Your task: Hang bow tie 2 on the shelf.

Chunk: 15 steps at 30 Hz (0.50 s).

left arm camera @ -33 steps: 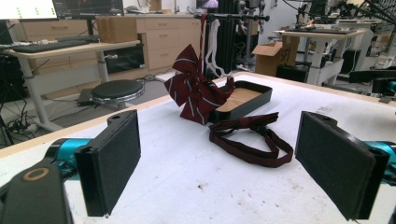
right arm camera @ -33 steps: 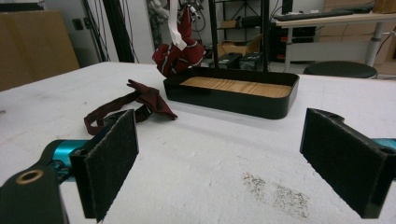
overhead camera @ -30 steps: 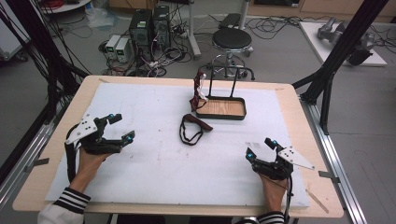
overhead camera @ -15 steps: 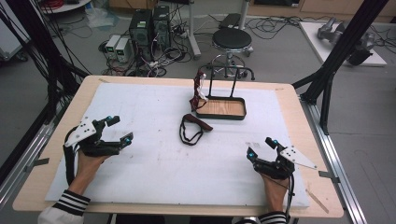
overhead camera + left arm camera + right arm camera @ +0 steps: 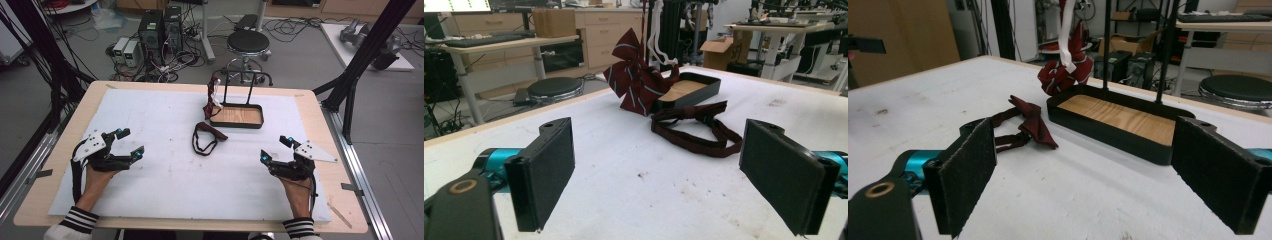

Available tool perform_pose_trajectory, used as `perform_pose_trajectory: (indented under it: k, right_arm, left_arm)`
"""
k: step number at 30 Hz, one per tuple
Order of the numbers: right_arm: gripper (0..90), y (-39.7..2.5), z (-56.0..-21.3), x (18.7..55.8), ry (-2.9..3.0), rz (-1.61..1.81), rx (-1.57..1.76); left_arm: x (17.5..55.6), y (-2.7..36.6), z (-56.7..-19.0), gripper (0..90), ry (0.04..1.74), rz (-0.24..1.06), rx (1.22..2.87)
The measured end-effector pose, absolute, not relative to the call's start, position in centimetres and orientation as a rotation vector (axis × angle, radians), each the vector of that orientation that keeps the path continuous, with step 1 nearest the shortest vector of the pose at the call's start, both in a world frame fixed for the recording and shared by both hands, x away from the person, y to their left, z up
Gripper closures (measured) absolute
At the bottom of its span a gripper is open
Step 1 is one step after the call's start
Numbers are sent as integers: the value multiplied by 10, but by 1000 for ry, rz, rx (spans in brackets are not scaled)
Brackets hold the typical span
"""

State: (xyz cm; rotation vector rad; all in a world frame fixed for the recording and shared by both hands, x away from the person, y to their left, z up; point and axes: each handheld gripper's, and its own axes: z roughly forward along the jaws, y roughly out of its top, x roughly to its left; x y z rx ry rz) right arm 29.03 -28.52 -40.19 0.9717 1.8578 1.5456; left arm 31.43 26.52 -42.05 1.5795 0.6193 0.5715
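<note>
Both hands rest low on the white table cover (image 5: 165, 185), wrists straight. The left gripper (image 5: 128, 142) at eight o'clock and the right gripper (image 5: 276, 150) at four o'clock both gape wide, holding nothing, aimed at the dark red fabric bow tie (image 5: 206, 137) lying centre.

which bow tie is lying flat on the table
The plain dark red bow tie with its strap looped beside it, lying in front of the tray. The striped bow tie hangs from the stand over the tray's left end.

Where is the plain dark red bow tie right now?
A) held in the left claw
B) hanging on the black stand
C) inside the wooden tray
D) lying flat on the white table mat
D: the plain bow tie lies flat on the white mat, beside the tray, with both claws apart from it.
</note>
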Motion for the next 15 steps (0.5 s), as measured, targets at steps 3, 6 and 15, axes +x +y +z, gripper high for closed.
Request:
perform_pose_trajectory:
  k: [3, 6, 15]
  right_arm:
    - [107, -278, -395, 295, 1892, 1520, 942]
    - [107, -271, -390, 301, 1946, 1486, 915]
    - [107, -246, -380, 318, 2084, 1399, 869]
  left_arm:
    - [315, 264, -424, 150, 620, 567, 1588]
    - [314, 263, -424, 150, 613, 575, 1576]
    - [313, 262, -425, 150, 613, 611, 1575]
